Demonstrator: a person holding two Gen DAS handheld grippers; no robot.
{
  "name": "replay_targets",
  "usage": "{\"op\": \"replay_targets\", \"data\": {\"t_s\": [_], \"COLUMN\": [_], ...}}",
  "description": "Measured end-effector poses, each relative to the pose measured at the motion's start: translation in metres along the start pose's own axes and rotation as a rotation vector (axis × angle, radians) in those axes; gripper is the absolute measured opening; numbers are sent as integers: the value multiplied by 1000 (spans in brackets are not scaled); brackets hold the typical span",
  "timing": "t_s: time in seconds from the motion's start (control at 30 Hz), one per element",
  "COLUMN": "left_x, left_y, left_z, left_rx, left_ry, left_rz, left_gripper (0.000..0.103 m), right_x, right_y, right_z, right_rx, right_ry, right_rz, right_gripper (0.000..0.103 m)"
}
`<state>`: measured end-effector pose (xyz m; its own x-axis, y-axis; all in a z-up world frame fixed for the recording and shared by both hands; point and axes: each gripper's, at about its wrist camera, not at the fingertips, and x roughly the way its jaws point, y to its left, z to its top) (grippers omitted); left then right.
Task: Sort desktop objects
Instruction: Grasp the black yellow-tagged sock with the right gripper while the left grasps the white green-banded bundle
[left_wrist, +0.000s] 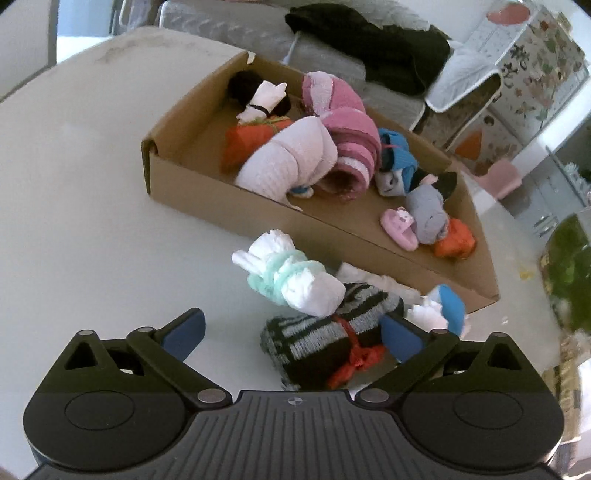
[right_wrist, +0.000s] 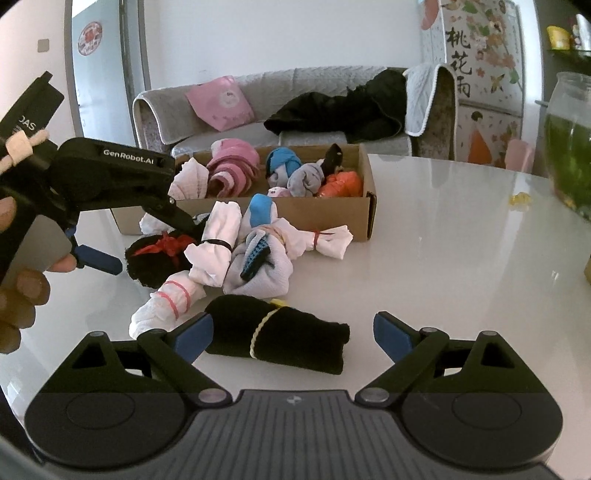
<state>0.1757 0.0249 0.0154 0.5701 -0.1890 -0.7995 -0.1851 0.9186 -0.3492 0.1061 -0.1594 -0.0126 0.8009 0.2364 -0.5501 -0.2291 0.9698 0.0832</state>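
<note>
The cardboard box (right_wrist: 280, 210) sits on the white table (right_wrist: 443, 229), its long side running across the right wrist view; in front of it lies a heap of tied sock bundles; nearest, the black roll with a yellow band (right_wrist: 277, 339) lies flat, long axis left to right, between the wide-apart fingers of the right gripper (right_wrist: 293, 334), touching neither clearly; the left gripper (left_wrist: 291, 332) stands apart around the striped black-and-grey roll with a red tie (left_wrist: 325, 339), whose axis slants toward the box.
</note>
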Motion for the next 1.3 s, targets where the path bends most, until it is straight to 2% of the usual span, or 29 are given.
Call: {"op": "replay_targets", "data": {"t_s": [0.2, 0.3, 0.53, 0.63, 0.73, 0.8, 0.93, 1.17, 1.3], "left_x": [-7, -20, -57, -63, -62, -60, -43, -10, -1], "left_y": [14, 21, 47, 61, 65, 67, 71, 50, 44], "left_z": [8, 8, -12, -9, 1, 9, 28, 39, 39], "left_rx": [16, 67, 286, 314, 321, 290, 101, 81, 73], "left_ry": [-40, -59, -165, -210, -224, -214, -123, -15, 4], "left_rz": [121, 170, 148, 143, 95, 65, -66, -67, -58], "left_gripper": [103, 101, 101, 102, 102, 102, 102, 100, 100], "right_x": [1, 1, 1, 2, 3, 3, 4, 8, 8], "right_y": [0, -3, -7, -8, -9, -9, -7, -6, -6], "right_z": [-1, 0, 1, 1, 2, 2, 2, 3, 3], "right_rx": [0, 6, 17, 17, 17, 14, 9, 16, 27], "right_ry": [10, 11, 11, 11, 13, 14, 19, 39, 43], "right_rz": [6, 10, 9, 9, 8, 8, 9, 31, 36], "right_gripper": [93, 93, 93, 94, 94, 94, 94, 89, 87]}}
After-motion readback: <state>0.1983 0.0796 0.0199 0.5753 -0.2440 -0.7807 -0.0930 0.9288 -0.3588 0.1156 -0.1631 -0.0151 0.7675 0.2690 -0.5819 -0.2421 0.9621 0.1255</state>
